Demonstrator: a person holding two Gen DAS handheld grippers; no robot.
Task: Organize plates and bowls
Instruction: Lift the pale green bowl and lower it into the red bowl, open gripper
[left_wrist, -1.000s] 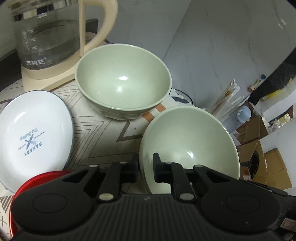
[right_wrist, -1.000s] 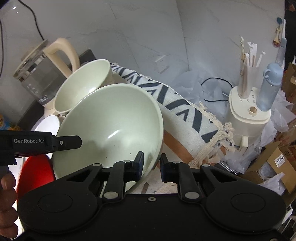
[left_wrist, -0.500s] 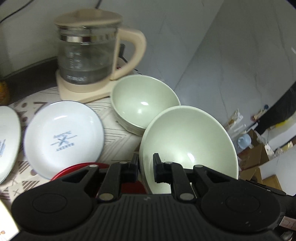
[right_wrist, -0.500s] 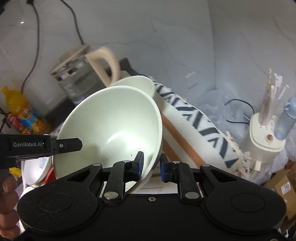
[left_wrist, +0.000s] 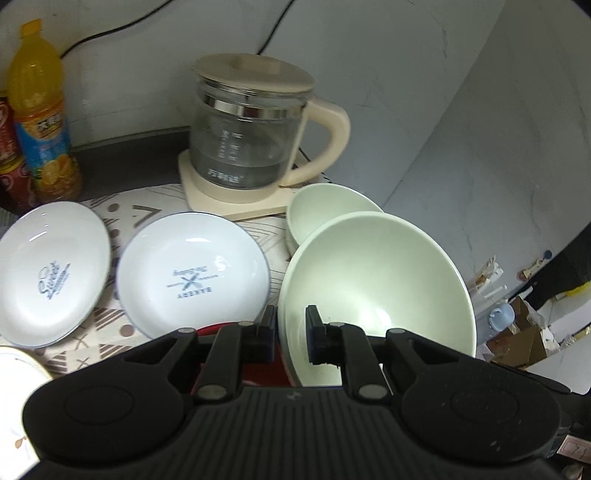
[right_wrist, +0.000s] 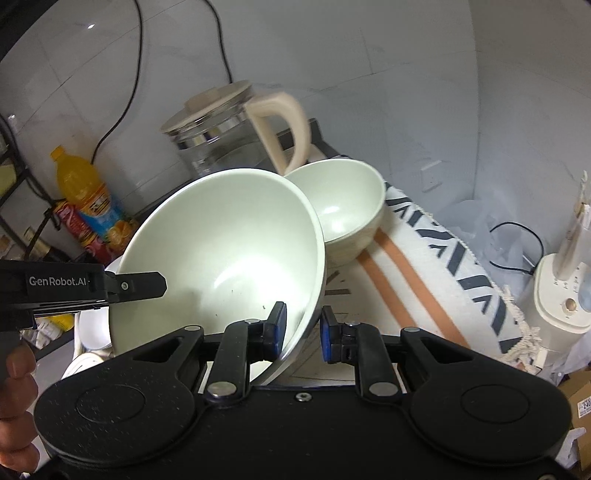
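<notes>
Both grippers hold one large pale green bowl (left_wrist: 376, 277) by opposite rims, lifted and tilted above the table. My left gripper (left_wrist: 290, 332) is shut on its near rim. My right gripper (right_wrist: 302, 330) is shut on the other rim of the same bowl (right_wrist: 221, 254); the left gripper's finger (right_wrist: 136, 284) shows at its left edge. A second pale green bowl (left_wrist: 325, 212) (right_wrist: 347, 218) sits on the table beyond it. Two white plates (left_wrist: 192, 269) (left_wrist: 48, 269) with blue print lie to the left. A red plate (left_wrist: 221, 330) is mostly hidden under my left gripper.
A glass kettle (left_wrist: 251, 144) (right_wrist: 229, 136) with a cream handle stands behind the bowls. An orange drink bottle (left_wrist: 40, 114) (right_wrist: 86, 195) and red cans stand at the back left. A patterned cloth (right_wrist: 436, 266) covers the table; its right edge drops off toward boxes and a cream appliance (right_wrist: 561, 291).
Both grippers have risen and pulled back with the bowl, so the kettle, both white plates and the orange bottle have come into view. The grip on the bowl is unchanged.
</notes>
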